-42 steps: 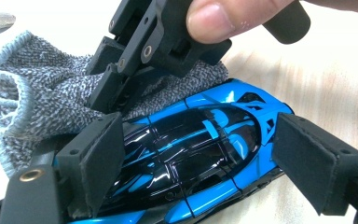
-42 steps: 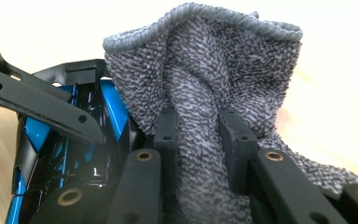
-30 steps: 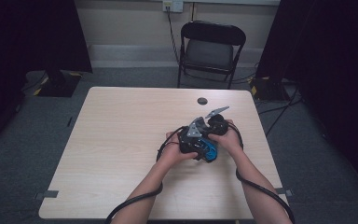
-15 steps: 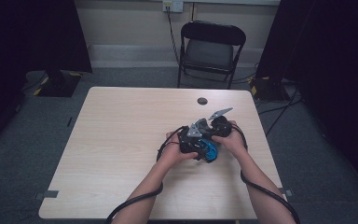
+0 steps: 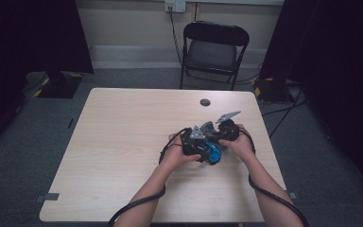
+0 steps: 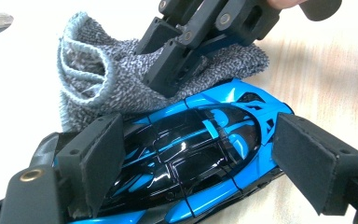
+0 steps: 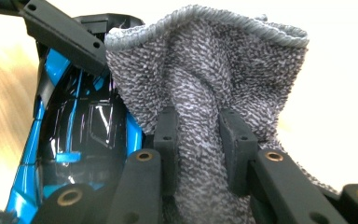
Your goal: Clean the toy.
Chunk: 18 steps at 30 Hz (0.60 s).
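Observation:
A glossy blue and black toy car [image 6: 191, 140] lies lengthwise between the pads of my left gripper [image 6: 200, 163], which is shut on it, one pad at each end. My right gripper [image 7: 198, 149] is shut on a bunched grey knitted cloth [image 7: 214, 70] and holds it against the car's [image 7: 79, 130] side. In the left gripper view the right gripper [image 6: 182, 56] comes down from the top with the cloth [image 6: 107, 88] behind the car. In the high view both hands meet right of the table's middle, left gripper [image 5: 196, 142] and right gripper [image 5: 224, 130] close together over the car [image 5: 212, 153].
The pale wooden table [image 5: 123, 142] carries a small dark round object [image 5: 205, 102] near its far edge. A black folding chair [image 5: 215, 47] stands beyond the table. Cables trail from both grippers off the near edge.

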Tool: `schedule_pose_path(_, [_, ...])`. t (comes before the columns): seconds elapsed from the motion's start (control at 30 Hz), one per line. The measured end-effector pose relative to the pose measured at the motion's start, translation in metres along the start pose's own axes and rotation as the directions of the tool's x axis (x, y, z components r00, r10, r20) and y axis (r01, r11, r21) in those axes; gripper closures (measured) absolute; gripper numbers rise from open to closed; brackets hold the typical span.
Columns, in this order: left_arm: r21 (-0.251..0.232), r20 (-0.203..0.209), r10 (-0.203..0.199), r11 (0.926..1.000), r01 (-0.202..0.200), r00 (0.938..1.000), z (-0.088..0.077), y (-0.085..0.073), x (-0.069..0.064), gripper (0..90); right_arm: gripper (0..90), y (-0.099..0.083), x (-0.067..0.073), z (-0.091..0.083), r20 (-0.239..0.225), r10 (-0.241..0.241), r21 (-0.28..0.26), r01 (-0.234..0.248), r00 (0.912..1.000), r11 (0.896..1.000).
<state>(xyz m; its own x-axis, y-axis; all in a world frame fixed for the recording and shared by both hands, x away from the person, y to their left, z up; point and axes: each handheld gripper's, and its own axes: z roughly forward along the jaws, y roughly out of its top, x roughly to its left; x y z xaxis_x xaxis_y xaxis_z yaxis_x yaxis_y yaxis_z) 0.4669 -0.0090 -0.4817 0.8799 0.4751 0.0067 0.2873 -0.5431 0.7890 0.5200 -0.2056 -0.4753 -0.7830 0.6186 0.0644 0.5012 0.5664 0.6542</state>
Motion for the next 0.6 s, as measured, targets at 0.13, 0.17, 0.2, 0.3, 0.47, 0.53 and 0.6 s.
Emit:
schedule_pose_path(0.13, [0.0,-0.001,0.002,1.0,-0.002,1.0,0.001,0.0,-0.001,16.9,71.3,-0.004,-0.001,-0.003,-0.003,0.007,-0.004,-0.007,1.0,1.0])
schedule_pose_path(0.17, [0.0,-0.001,0.002,1.0,-0.002,1.0,0.001,0.0,-0.001,16.9,71.3,-0.005,-0.001,-0.004,-0.003,0.007,-0.004,-0.007,1.0,1.0])
schedule_pose_path(0.2, [-0.001,-0.001,-0.001,1.0,0.001,1.0,0.001,0.0,-0.002,16.9,71.3,-0.006,-0.002,-0.005,-0.003,0.006,-0.004,-0.006,1.0,1.0])
schedule_pose_path(0.3, [0.001,0.0,0.003,1.0,-0.003,1.0,0.001,0.001,-0.002,16.9,71.3,-0.009,-0.002,-0.008,-0.006,0.007,-0.002,-0.007,1.0,1.0])
schedule_pose_path(0.47, [-0.001,-0.002,0.005,1.0,-0.005,1.0,0.001,0.001,-0.003,16.9,71.3,-0.016,-0.003,-0.013,-0.004,0.011,-0.011,-0.011,0.9999,1.0])
schedule_pose_path(0.53, [-0.002,0.0,0.006,1.0,-0.006,1.0,0.001,0.0,-0.003,16.9,71.3,-0.019,-0.002,-0.015,-0.002,0.014,-0.016,-0.014,0.9999,1.0])
schedule_pose_path(0.6, [-0.002,-0.001,0.007,1.0,-0.007,1.0,0.001,0.001,-0.003,16.9,71.3,-0.023,-0.003,-0.017,-0.002,0.025,-0.026,-0.025,0.9997,0.999])
